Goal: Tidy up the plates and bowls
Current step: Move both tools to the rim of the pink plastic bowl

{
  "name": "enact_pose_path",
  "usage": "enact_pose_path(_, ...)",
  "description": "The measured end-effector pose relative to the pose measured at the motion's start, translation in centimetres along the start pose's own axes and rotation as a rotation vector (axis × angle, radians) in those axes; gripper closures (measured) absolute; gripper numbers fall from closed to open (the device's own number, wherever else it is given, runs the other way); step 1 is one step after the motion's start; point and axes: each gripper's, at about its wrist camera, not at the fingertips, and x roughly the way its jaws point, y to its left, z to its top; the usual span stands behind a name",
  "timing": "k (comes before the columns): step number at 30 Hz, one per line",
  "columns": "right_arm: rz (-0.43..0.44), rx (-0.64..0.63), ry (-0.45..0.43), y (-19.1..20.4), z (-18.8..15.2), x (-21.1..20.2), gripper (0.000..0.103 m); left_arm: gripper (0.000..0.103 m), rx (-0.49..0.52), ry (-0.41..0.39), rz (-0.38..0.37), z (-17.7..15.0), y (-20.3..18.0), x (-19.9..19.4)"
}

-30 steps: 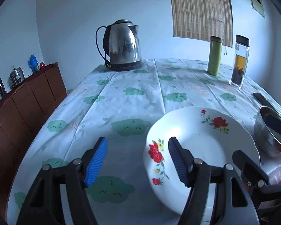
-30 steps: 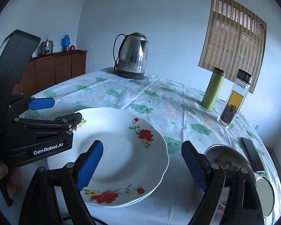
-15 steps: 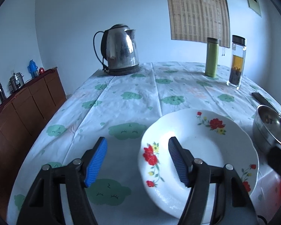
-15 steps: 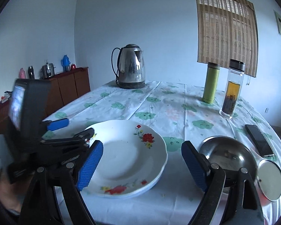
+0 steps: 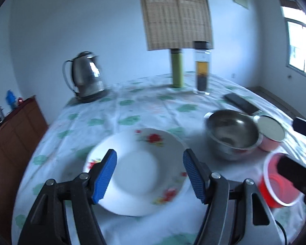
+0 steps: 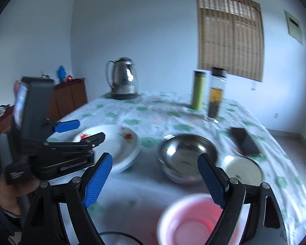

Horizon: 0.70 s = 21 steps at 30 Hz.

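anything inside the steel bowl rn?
The steel bowl looks empty: only reflections and a dark smear near its bottom, too blurred to identify. In the right wrist view the right claw's finger covers part of its near rim.

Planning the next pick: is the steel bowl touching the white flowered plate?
Apart. The right wrist view shows a strip of tablecloth between the round steel bowl and the white flowered plate; the left wrist view agrees.

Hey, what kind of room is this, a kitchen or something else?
Probably a home dining room: a table with a cloud-print cloth holding a flowered plate and a steel bowl, an electric kettle, and a wooden sideboard by the wall.
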Motion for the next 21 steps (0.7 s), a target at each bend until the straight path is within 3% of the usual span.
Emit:
enact_pose_path(8,-0.127,0.033,0.036,-4.4,-1.5,-1.5,0.016,0.035,0.056,0.04,-0.105,-0.5,-5.1,-0.7)
enact_pose_path(21,-0.172,0.087,0.055,-7.9,-3.6,-3.3,0.016,0.035,0.101,0.066,-0.18,-0.9,-9.6,-1.5)
